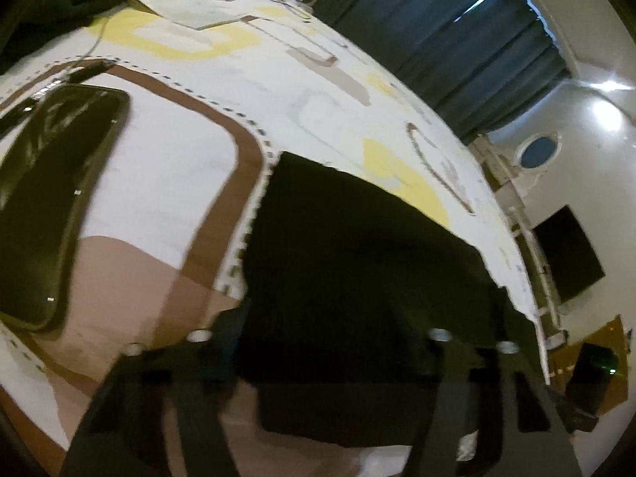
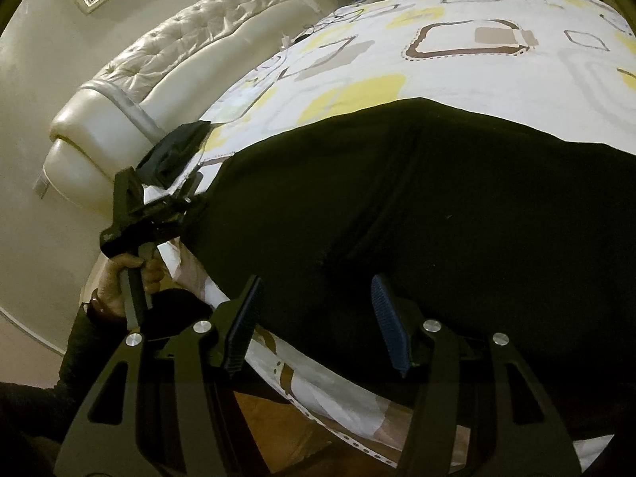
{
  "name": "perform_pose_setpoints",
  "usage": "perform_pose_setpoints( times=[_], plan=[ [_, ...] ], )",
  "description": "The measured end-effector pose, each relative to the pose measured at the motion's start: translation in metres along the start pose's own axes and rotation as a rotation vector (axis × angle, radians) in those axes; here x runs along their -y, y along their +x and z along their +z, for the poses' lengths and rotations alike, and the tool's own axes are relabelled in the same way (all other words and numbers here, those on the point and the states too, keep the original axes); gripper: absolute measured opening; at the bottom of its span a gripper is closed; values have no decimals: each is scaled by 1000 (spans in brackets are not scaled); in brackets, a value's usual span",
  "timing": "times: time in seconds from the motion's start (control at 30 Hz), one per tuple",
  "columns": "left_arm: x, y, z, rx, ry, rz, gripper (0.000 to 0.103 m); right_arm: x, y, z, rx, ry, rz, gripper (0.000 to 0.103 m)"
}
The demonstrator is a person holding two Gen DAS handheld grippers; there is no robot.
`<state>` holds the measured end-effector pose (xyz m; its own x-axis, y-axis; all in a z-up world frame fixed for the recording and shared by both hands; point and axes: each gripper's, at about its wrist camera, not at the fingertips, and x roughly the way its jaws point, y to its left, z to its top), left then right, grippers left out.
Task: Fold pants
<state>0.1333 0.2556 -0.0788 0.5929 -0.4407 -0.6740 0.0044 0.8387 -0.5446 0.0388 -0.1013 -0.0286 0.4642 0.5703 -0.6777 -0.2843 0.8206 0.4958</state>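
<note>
text: none legible | pants (image 2: 437, 206) black; bedsheet (image 2: 457, 8) patterned

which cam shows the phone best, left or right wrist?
Left wrist. The phone lies large at the frame's left on the patterned bedsheet, its dark screen and outline clear despite some blur. The right wrist view shows no phone, mostly the black pants.

The pants (image 2: 417, 214) are plain black. The bedsheet (image 2: 457, 67) is white, patterned with rounded squares in brown, yellow and grey, some edged with dashes. The headboard (image 2: 190, 35) is cream and tufted; the curtain (image 1: 457, 39) is dark blue.
</note>
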Motion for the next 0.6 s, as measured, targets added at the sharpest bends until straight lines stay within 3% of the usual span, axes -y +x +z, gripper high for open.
perform_pose_setpoints(
  times=[0.03, 0.07, 0.13, 0.2, 0.37, 0.6],
  plan=[
    [-1, 0, 0, -4, 4, 20, 35, 0, 0, 0, -1, 0, 0, 56],
    [-3, 0, 0, -8, 3, 24, 34, 0, 0, 0, 0, 0, -1, 56],
    [-6, 1, 1, -13, -16, -9, 20, 0, 1, 0, -3, 3, 0, 56],
    [-5, 0, 2, -9, -27, -17, 17, 1, 1, 0, -4, 3, -3, 56],
    [28, -12, 8, 47, 85, 38, 14, 7, -4, 2, 10, 9, -14, 56],
    [112, -28, 12, 99, 272, -26, 14, 19, -20, 6, 50, 32, -26, 56]
  ],
)
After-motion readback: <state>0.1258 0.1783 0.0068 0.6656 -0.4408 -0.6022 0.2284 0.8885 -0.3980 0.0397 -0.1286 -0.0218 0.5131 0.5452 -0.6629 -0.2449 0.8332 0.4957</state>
